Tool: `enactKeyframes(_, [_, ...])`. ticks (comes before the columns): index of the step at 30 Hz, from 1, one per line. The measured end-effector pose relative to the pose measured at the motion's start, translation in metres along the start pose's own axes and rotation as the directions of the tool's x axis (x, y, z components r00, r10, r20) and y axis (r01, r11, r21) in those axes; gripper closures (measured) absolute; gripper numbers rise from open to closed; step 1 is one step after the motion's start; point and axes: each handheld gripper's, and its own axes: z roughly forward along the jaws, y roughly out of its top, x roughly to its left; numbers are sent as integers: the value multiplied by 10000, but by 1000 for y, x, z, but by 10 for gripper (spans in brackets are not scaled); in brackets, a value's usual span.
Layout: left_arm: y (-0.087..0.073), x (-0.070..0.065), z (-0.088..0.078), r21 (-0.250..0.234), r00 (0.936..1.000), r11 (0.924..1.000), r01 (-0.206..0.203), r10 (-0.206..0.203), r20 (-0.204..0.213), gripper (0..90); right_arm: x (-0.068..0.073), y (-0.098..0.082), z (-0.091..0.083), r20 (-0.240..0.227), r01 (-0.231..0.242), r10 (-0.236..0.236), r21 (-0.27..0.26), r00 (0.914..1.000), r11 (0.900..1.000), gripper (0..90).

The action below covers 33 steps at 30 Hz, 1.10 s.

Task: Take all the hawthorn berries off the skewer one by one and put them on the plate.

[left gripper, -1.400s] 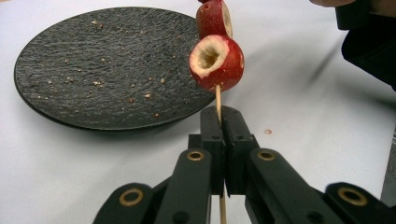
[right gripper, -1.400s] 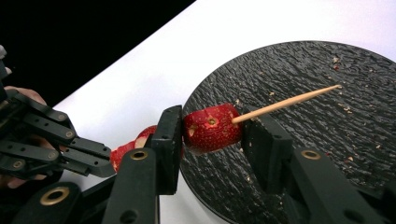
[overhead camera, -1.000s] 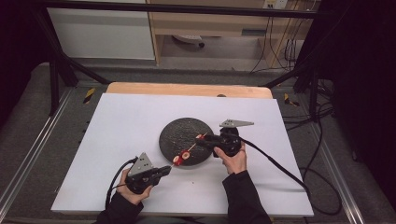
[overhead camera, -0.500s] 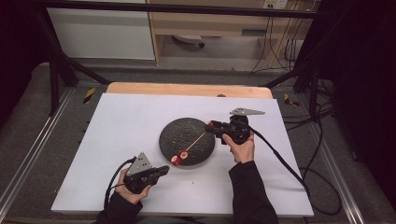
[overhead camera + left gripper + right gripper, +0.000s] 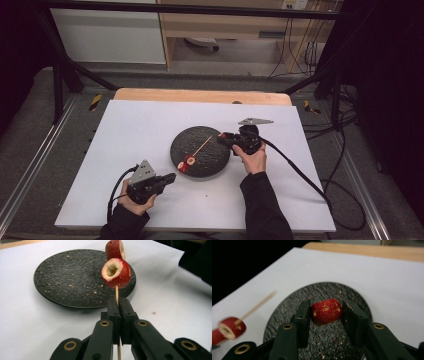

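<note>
High view: the left tool (image 5: pixel 170 177) holds a skewer (image 5: pixel 201 145) slanting over the dark plate (image 5: pixel 220 161) on the white table (image 5: pixel 140 130); the right tool (image 5: pixel 223 136) is at the plate's right rim.

Left gripper view: jaws pinched on the skewer, 2 red fruit pieces (image 5: pixel 115 272) threaded.

Right gripper view: jaws clamp 1 fruit piece (image 5: pixel 326 311) above the plate.

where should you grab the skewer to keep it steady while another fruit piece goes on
Grip the skewer by its bare blunt end below the two fruit pieces, from the near side, jaws flat on the thin stick as the left gripper does. The pointed end stays free over the plate.
</note>
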Motion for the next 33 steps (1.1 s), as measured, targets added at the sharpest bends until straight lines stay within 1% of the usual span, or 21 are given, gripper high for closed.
enactKeyframes(4, [0, 3, 0, 0, 9999, 10000, 94, -94, -61, 881, 2, -15, 21, -77, -21, 24, 375, 10000, 9993, 602])
enactKeyframes(5, [0, 3, 0, 0, 9999, 10000, 94, -94, -61, 880, 2, -15, 21, -77, -21, 24, 375, 10000, 9993, 602])
enactKeyframes(7, [-1, 4, 1, 27, 9999, 9999, 142, -142, -75, 881, 3, -26, 35, -78, -24, 30, 747, 10000, 9972, 602])
enactKeyframes(8, [-1, 4, 2, 52, 9999, 9999, 129, -129, -95, 881, 3, -26, 35, -78, -24, 30, 747, 10000, 9972, 602])
enactKeyframes(10, [-1, 4, 2, 84, 9999, 9999, 121, -120, -107, 881, 4, -35, 44, -100, 62, -52, 989, 9999, 9951, 602])
enactKeyframes(15, [-1, 4, 3, 123, 9999, 9998, 128, -127, -109, 881, 5, -41, 49, -12, 211, -212, 1193, 9998, 9926, 596])
enactKeyframes(17, [-1, 3, 4, 122, 9999, 9998, 132, -130, -108, 881, 5, -42, 50, 5, 240, -243, 1234, 9997, 9921, 545])
enactKeyframes(19, [-1, 3, 4, 130, 9999, 9998, 124, -123, -113, 880, 6, -41, 48, 77, 191, -202, 1214, 9998, 9924, 511])
enactKeyframes(20, [-1, 3, 4, 125, 9999, 9998, 131, -129, -108, 880, 7, -39, 44, 118, 308, -322, 1053, 9994, 9940, 471])
enactKeyframes(21, [-1, 3, 4, 126, 9999, 9998, 127, -126, -109, 880, 7, -39, 44, 118, 308, -322, 1053, 9994, 9940, 471])
enactKeyframes(23, [-1, 3, 4, 130, 9999, 9998, 122, -120, -110, 881, 11, -32, 33, 41, 430, -434, 746, 9990, 9963, 396])
enactKeyframes(24, [-1, 2, 4, 131, 9999, 9998, 116, -115, -113, 881, 11, -32, 33, 41, 430, -434, 746, 9990, 9963, 396])
enactKeyframes(25, [-1, 2, 4, 132, 9999, 9998, 112, -111, -104, 880, 12, -30, 29, 27, 483, -486, 675, 9988, 9965, 366])
enactKeyframes(26, [-1, 2, 4, 121, 9999, 9999, 102, -101, -108, 880, 15, -27, 22, 28, 557, -560, 618, 9984, 9965, 287])
enactKeyframes(27, [-1, 2, 5, 128, 9999, 9999, 92, -91, -100, 880, 15, -27, 22, 28, 557, -560, 618, 9984, 9965, 287])
enactKeyframes(28, [-1, 1, 5, 139, 9999, 9999, 79, -77, -101, 881, 17, -26, 19, 29, 572, -575, 578, 9983, 9967, 260])
enactKeyframes(29, [-1, 1, 5, 142, 9999, 9999, 75, -73, -105, 880, 18, -25, 15, -53, 609, -607, 559, 9981, 9966, 237])
enactKeyframes(30, [-1, 0, 5, 153, 9999, 9999, 66, -64, -98, 881, 22, -24, 10, -248, 566, -553, 531, 9982, 9970, 155])
enactKeyframes(31, [-1, 0, 6, 164, 10000, 9999, 45, -44, -83, 881, 22, -24, 10, -248, 566, -553, 531, 9982, 9970, 155])
enactKeyframes(32, [-1, 0, 6, 161, 10000, 9999, 34, -32, -86, 881, 26, -24, 6, -438, 537, -514, 548, 9977, 9971, 112])
enactKeyframes(33, [-1, -1, 6, 166, 10000, 9999, 43, -42, -69, 881, 26, -24, 6, -438, 537, -514, 548, 9977, 9971, 112])
